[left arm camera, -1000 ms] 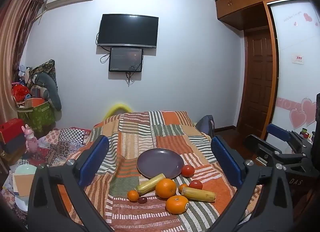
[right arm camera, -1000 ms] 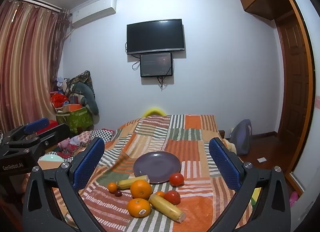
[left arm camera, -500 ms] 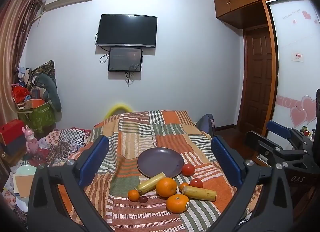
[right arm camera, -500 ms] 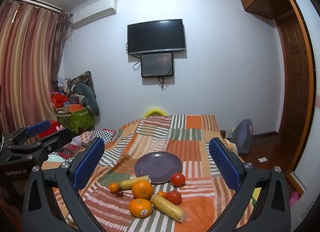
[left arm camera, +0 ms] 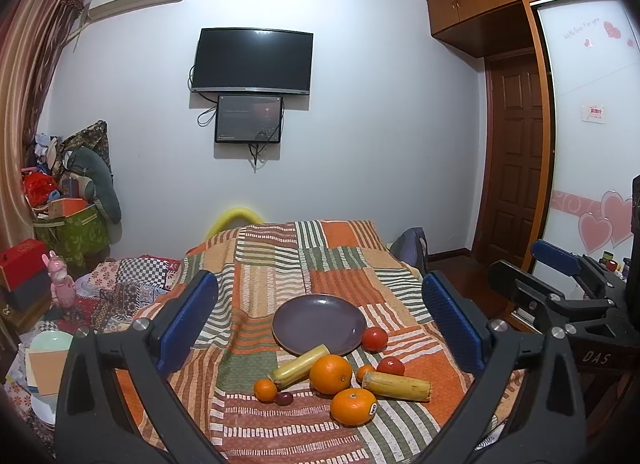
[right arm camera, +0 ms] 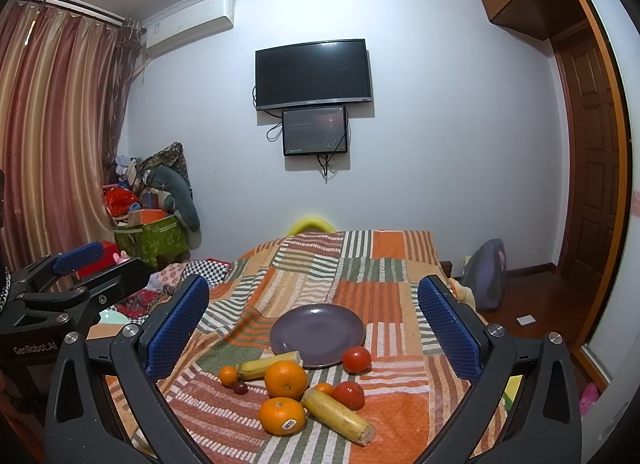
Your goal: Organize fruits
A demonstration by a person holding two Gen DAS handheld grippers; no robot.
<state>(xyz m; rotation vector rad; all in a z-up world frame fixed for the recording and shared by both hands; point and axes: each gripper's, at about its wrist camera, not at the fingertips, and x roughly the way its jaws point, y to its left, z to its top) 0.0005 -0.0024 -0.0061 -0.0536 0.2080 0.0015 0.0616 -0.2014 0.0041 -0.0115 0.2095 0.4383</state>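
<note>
From the left wrist, the left gripper (left arm camera: 320, 316) is spread wide and holds nothing, raised well back from the fruit; the plate (left arm camera: 319, 324) lies straight ahead between its fingers, bare, with the fruit heaped on the blanket (left arm camera: 280, 264) on the plate's near side. The step in hand looks like the first reach, and it would go best by taking an outlying piece, such as the near orange (left arm camera: 353, 406), so the pile is not rolled about. The left stick (left arm camera: 301, 366) runs from near-left to far-right, its far end touching the plate's rim; the right stick (left arm camera: 398, 385) lies nearly crosswise. From the right wrist, the right gripper (right arm camera: 313, 316) is likewise wide and empty, the plate dead ahead and the fruit below centre. Here the near stick (right arm camera: 338, 410) slants from far-left to near-right, its cut end nearest the right finger; closing across its short width, not along it, seems wise. A tomato (right arm camera: 356, 359) sits touching the plate's right edge.
</note>
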